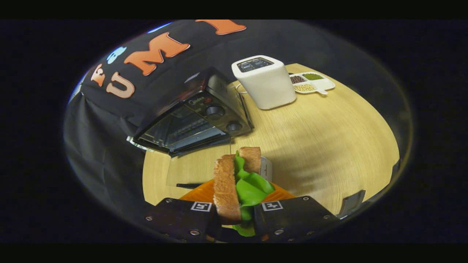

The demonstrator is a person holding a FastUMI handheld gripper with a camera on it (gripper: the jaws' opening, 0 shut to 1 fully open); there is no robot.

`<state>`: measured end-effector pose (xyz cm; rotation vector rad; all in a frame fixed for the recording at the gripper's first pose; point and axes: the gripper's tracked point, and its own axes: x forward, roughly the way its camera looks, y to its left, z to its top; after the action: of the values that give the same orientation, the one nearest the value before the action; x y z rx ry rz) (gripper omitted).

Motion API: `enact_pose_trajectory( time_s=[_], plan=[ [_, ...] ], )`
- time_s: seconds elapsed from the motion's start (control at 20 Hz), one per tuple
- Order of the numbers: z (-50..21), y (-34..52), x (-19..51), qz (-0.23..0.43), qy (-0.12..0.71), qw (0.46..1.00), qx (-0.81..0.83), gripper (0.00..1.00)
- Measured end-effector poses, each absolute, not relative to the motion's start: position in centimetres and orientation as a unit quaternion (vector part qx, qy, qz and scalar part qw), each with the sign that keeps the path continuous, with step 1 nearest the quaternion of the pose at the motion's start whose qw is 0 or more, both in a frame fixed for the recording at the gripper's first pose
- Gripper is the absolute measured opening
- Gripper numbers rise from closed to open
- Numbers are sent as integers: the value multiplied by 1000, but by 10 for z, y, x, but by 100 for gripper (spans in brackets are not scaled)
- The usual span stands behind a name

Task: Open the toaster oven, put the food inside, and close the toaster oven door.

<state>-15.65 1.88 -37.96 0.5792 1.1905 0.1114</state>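
While I hold it: the gripper (237,215) is pinched on the sandwich (234,186), both fingers pressing its bread faces, above an orange plate (199,191).
Feel: I'd judge it light, soft, crushable; lettuce may slip.
Oven (190,117): at the table's (329,146) far edge, door down.

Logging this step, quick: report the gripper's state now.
Gripper: shut on the sandwich, held on edge between both fingers, lifted above the orange plate.
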Motion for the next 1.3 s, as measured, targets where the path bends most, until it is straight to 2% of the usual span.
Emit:
enact_pose_trajectory(
  time_s=[0.45,1.3],
  plan=[
    [-341,68,-131,94,515,795,305,35],
    [-339,168,-93,136,481,786,364,35]
  ],
)
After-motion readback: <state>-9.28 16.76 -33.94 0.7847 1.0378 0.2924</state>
